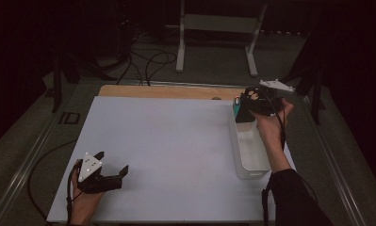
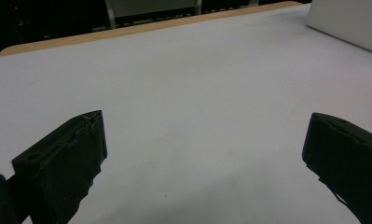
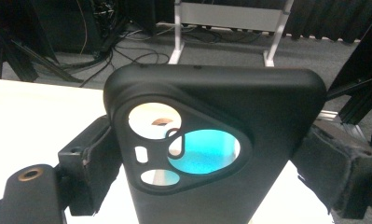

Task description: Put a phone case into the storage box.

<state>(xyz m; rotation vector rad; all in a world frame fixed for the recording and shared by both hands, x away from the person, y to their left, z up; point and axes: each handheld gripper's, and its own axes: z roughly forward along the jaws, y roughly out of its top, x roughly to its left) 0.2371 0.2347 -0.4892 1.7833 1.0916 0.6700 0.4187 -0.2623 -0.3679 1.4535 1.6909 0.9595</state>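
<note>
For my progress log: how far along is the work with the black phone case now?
Done: the right gripper has gripped the black soft phone case. In hand: it holds it above the white rectangular plastic bin. Left: setting it down. The left gripper rests open on the white table sheet.

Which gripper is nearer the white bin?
Right. The right gripper, shut on a black phone case, hovers over the white bin's far end; the left gripper rests open across the table.

Matt black phone case (image 3: 221,140) looking like smooth soft plastic, white bin (image 1: 248,150) showing as plain smooth plastic, table (image 1: 167,141) lying under a smooth matt white sheet, bare wood edging (image 1: 167,91) showing behind.
</note>
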